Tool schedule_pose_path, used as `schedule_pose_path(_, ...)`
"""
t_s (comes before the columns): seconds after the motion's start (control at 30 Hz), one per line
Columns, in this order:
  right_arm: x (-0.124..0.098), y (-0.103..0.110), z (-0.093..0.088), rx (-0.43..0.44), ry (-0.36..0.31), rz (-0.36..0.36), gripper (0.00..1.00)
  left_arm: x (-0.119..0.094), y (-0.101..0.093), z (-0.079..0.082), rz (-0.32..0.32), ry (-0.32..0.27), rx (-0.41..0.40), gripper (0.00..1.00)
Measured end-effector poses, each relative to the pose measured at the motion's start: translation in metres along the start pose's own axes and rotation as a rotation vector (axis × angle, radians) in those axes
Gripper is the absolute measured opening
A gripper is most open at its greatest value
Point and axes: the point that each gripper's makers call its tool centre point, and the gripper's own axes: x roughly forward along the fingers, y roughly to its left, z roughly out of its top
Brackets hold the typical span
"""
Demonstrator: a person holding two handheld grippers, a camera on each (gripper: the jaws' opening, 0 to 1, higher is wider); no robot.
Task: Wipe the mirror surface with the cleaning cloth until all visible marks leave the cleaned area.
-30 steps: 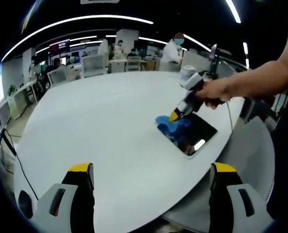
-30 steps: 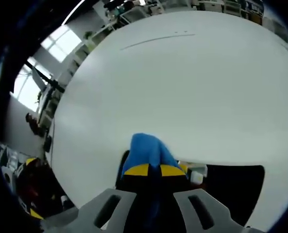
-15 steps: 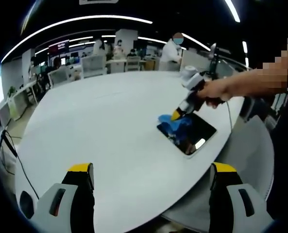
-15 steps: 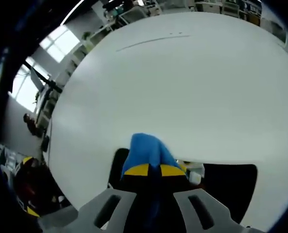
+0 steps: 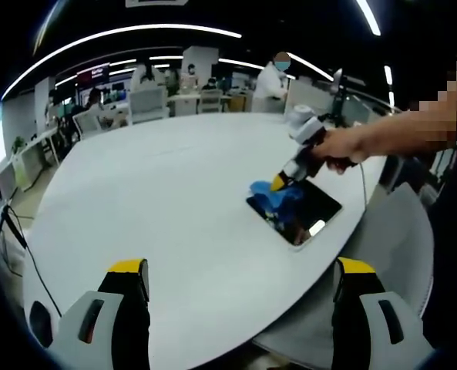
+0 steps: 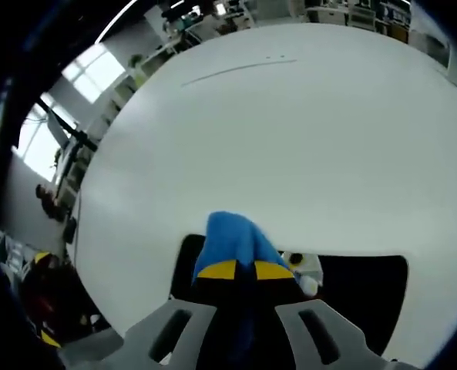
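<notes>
A dark rectangular mirror (image 5: 301,212) lies flat near the right edge of the round white table (image 5: 166,193). A blue cleaning cloth (image 5: 273,196) rests bunched on the mirror's far left corner. My right gripper (image 5: 279,183), held by a person's hand, is shut on the cloth and presses it down. In the right gripper view the blue cloth (image 6: 232,240) sticks out past the closed yellow-tipped jaws of the right gripper (image 6: 241,270), over the dark mirror (image 6: 367,297). My left gripper (image 5: 240,270) hovers open above the table's near edge, well away from the mirror.
Office desks, chairs and people stand beyond the table's far side. A person in white (image 5: 274,77) stands at the back. A cable (image 5: 16,239) hangs off the table's left edge. A grey chair (image 5: 382,254) sits near the mirror's side.
The right gripper and cloth have shifted only slightly over the mirror's far corner. The left gripper has stayed put.
</notes>
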Motion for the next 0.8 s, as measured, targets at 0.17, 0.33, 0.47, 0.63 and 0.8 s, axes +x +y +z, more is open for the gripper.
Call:
schedule_pose_path(0.17,-0.002,0.002,-0.006,-0.010,-0.011,-0.004,0.01,0.001,-0.003,0.001,-0.003,-0.003,-0.001,0.99)
schedule_pose_path(0.33,-0.006,0.004,-0.012,-0.023,-0.019,-0.001,0.01,0.001,-0.007,-0.001,-0.010,0.004,0.013,0.91)
schedule_pose_path(0.47,-0.009,0.005,-0.019,-0.016,-0.020,0.002,0.01,0.002,-0.008,0.000,-0.014,-0.005,0.004,0.91)
schedule_pose_path(0.63,-0.013,0.008,-0.026,-0.004,-0.022,0.008,0.01,0.002,-0.009,0.003,-0.015,-0.020,-0.001,0.95)
schedule_pose_path(0.8,-0.015,0.009,-0.032,0.006,-0.022,0.013,0.01,0.003,-0.008,0.006,-0.016,-0.031,-0.018,0.99)
